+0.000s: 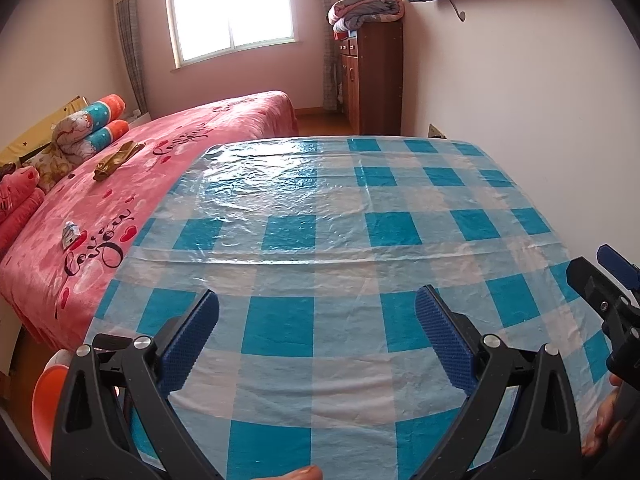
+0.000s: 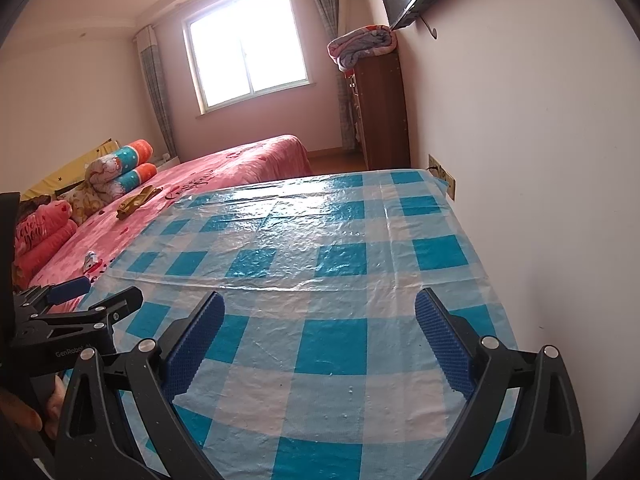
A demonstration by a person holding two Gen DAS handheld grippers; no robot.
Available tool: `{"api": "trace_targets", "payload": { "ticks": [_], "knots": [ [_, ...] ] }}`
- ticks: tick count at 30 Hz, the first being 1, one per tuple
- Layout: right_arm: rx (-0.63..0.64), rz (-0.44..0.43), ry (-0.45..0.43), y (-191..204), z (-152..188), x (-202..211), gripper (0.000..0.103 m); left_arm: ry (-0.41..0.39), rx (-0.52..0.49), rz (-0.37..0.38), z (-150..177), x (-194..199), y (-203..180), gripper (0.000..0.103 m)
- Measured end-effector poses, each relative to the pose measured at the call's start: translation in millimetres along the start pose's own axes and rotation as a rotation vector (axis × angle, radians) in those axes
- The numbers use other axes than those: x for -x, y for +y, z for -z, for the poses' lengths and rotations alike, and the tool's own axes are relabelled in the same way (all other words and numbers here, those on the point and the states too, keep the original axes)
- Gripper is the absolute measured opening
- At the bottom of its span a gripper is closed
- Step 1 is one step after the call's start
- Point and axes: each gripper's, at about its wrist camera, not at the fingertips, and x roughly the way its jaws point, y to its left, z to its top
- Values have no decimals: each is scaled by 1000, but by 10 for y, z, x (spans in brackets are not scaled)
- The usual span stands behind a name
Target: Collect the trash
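Task looked barely begun or nearly over, can't tell which: left hand-held gripper [image 1: 316, 316] & right hand-held gripper [image 2: 319, 320] both gaped wide w/ nothing held over the bare checked table [image 1: 340, 240], only likely trash a crumpled wrapper [image 1: 71, 234] on the bed [image 1: 192, 136] off the table's left edge.

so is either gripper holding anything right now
No, nothing is held. The left gripper and the right gripper both hover open over the checked tablecloth, with only cloth showing between their fingers.
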Motion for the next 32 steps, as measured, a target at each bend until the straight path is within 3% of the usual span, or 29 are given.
{"api": "trace_targets", "payload": {
  "ticks": [17, 21, 32],
  "knots": [
    [23, -4, 19, 49, 17, -112, 95, 6, 5, 44, 1, -50, 7, 99],
    [16, -2, 33, 32, 27, -157, 95, 42, 45, 84, 14, -143, 34, 99],
    [14, 80, 197, -70, 79, -663, 95, 191, 38, 46, 67, -651, -104, 99]
  ]
}}
